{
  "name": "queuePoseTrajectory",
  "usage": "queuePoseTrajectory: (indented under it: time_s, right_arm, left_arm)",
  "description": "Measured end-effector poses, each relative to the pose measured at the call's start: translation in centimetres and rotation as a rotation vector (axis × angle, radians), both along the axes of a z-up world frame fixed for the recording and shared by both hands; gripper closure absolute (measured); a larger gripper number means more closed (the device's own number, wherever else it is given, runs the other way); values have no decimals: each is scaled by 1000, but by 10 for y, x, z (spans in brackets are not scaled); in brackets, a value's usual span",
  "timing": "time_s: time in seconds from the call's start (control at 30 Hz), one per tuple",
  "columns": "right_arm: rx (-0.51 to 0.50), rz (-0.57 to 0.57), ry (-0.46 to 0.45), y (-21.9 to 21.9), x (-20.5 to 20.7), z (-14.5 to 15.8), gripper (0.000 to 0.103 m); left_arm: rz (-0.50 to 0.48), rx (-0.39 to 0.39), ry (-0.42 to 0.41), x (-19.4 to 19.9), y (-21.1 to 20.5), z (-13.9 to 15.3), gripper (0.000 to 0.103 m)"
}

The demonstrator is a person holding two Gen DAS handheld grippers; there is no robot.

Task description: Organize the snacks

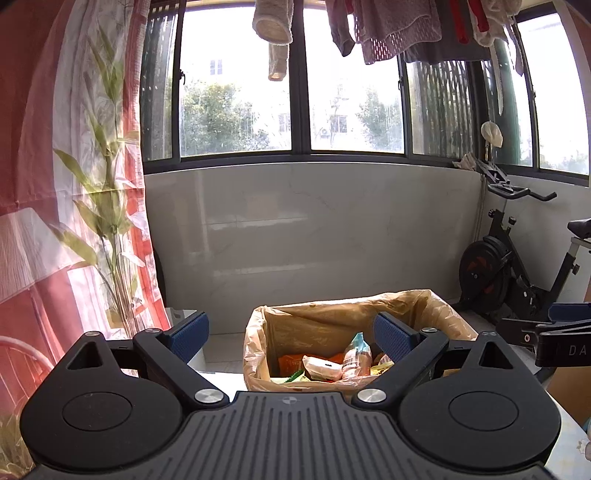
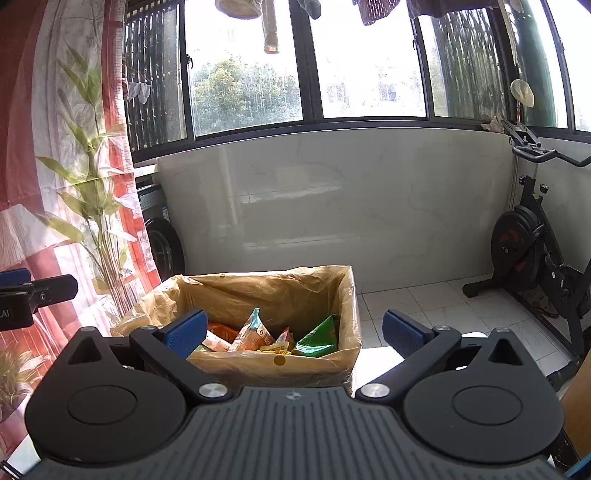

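Note:
A cardboard box lined with a tan plastic bag (image 1: 332, 314) (image 2: 258, 288) stands ahead of both grippers and holds several snack packets. In the left wrist view I see a pale wrapped snack (image 1: 321, 366) and an orange packet (image 1: 291, 362) inside. In the right wrist view a green packet (image 2: 319, 338) and a light blue and orange packet (image 2: 253, 332) lie inside. My left gripper (image 1: 291, 336) is open and empty, just before the box. My right gripper (image 2: 295, 332) is open and empty, over the box's near right corner. Each gripper shows at the edge of the other's view.
An exercise bike (image 1: 513, 258) (image 2: 535, 236) stands at the right on the tiled floor (image 2: 424, 299). A red and white curtain with a leaf print (image 1: 74, 184) (image 2: 66, 166) hangs at the left. Laundry (image 1: 388, 29) hangs above the windows. A washing machine (image 2: 162, 236) stands behind the curtain.

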State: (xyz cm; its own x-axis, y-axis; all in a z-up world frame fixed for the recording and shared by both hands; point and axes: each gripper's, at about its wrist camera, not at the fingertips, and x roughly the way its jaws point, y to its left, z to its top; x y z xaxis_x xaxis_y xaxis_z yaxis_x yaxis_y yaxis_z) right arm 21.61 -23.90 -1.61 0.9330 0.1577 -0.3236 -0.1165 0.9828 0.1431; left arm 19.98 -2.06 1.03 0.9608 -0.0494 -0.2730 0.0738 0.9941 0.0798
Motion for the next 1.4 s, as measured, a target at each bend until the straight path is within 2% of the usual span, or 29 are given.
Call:
queuePoseTrajectory:
  time_s: [0.4, 1.4]
  right_arm:
    - [-5, 6, 13, 3, -32, -7, 0]
    - [-26, 35, 11, 12, -42, -9, 0]
  left_arm:
    - [19, -24, 8, -25, 4, -1, 6]
    - [82, -36, 18, -48, 12, -9, 6]
